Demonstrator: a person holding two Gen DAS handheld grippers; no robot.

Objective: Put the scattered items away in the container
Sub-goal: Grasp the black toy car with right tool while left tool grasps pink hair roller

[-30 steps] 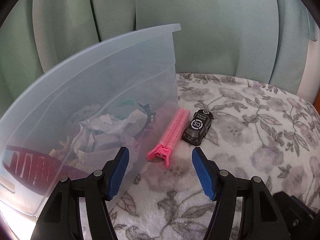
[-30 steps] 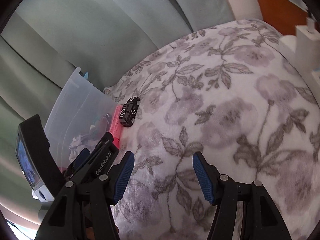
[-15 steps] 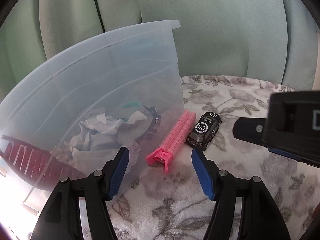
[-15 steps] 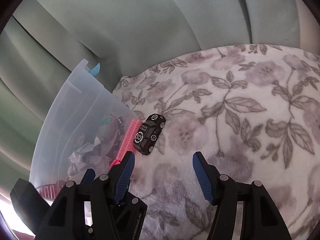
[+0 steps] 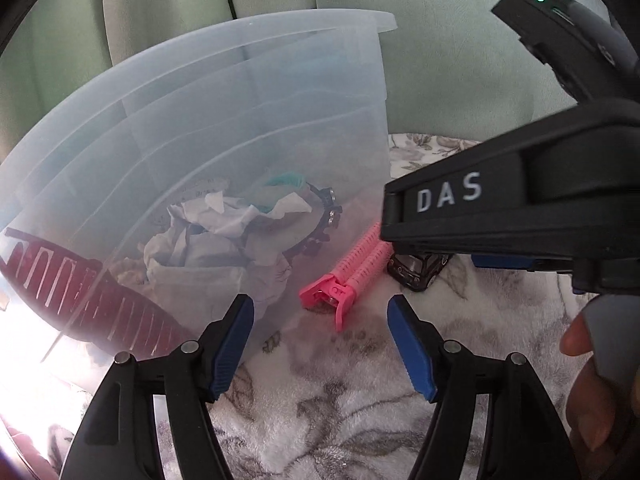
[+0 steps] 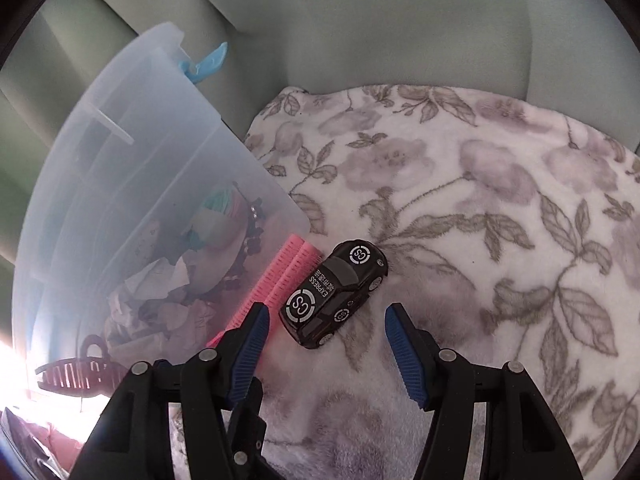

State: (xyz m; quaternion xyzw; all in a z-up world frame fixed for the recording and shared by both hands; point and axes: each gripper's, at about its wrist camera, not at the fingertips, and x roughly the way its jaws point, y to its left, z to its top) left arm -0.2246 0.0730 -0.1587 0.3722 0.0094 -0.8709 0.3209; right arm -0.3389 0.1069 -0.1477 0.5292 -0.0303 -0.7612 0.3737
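A black toy car (image 6: 334, 293) is lying on the floral blanket (image 6: 480, 208), just below the middle of the right wrist view. It is carrying two white ring emblems with letters, one on the hood and one on the rear deck, and white "EXPRESS" lettering across the roof; its small wheels are showing white hubs. It is sitting diagonally, nose toward the lower left of the frame, just beside a pink comb (image 6: 280, 276) whose two toothed rows are running alongside the bin (image 6: 120, 184).

The right gripper (image 6: 322, 344) is hovering low over the car with its blue pads apart and nothing pressed between them; the car is showing in the gap just above the tips. In the left wrist view this gripper's black body is crossing the right side of the frame and hiding most of the car (image 5: 416, 270).

The left gripper (image 5: 320, 344) is opening, with nothing between its pads; the comb's (image 5: 352, 276) hinged pink end is lying just above the gap.

The bin (image 5: 240, 100) is translucent and is filling the left half of both views. Inside it are lying crumpled white paper (image 5: 224, 224), a dark red hair claw (image 5: 80, 292), a black band with small studs (image 5: 326, 216), possibly a bracelet, and something teal.
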